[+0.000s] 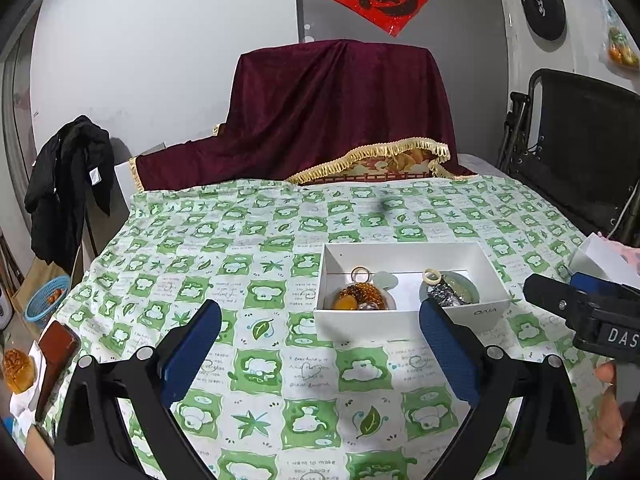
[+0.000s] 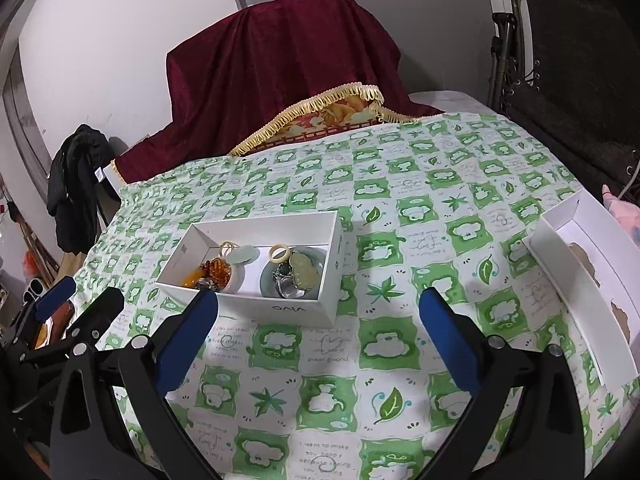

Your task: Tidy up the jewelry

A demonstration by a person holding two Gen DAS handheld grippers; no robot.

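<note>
1. White rectangular cardboard box point(image 1: 404, 280), open-topped, standing on the green-and-white leaf-patterned tablecloth point(image 1: 256, 372). In the left wrist view it lies just beyond the tongs' tips, its near right corner partly covered by the right-hand blue pad.
2. Box contents, left half: amber beaded bracelet with an orange stone point(image 1: 362, 298) and a pale ring point(image 1: 360, 273) on a small white dish. Right half: cream ring point(image 1: 433, 277), a pale green carved pendant point(image 2: 305, 270) and a silvery piece on a grey-green dish point(image 2: 294, 272).
3. Left gripper point(image 1: 318, 352): black frame, blue pads, jaws spread wide with only tablecloth between them; released, grasping nothing.
4. Right gripper point(image 2: 318, 344): same make, jaws spread wide over bare cloth, released. The box lies ahead and to the left of it, its near left corner just behind the left pad's tip.
5. White box lid point(image 2: 588, 280), lying inside-up at the right edge of the right wrist view, well apart from the box; its lining is torn in patches and its far side is cut off.
6. Hard to make out: the silvery piece's form; small items at the bracelet's near side, hidden by the box wall.
7. Person's fingers point(image 1: 608, 412), partly cut off at the right edge of the left wrist view.
8. Background: dark red velvet cloth with gold fringe point(image 1: 340, 112) draped over a hidden object.
</note>
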